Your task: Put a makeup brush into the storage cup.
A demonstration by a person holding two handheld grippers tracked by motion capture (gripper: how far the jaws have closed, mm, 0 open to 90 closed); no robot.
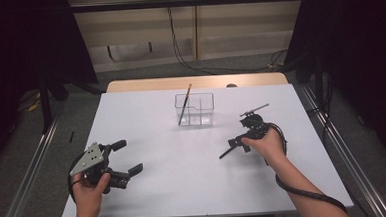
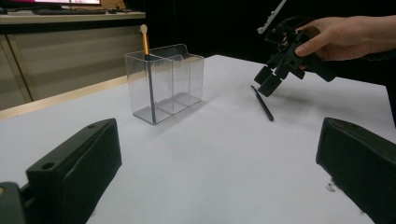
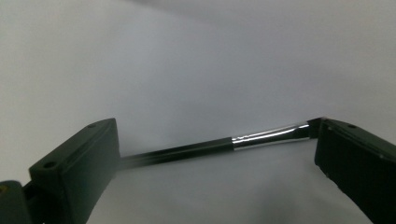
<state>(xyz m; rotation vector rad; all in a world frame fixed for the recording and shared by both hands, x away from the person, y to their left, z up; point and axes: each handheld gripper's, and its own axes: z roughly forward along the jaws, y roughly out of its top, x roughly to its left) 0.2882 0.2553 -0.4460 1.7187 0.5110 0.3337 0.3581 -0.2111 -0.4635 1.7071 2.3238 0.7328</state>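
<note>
On white table [image 1: 184, 179]: clear organizer [image 1: 195, 110], black brush [image 1: 228, 150]; dark curtains around.

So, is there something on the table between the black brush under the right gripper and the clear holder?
Nothing visible stands in the way. The black brush lies flat below the right gripper, and only bare white table separates it from the clear holder, where another brush already stands.
</note>
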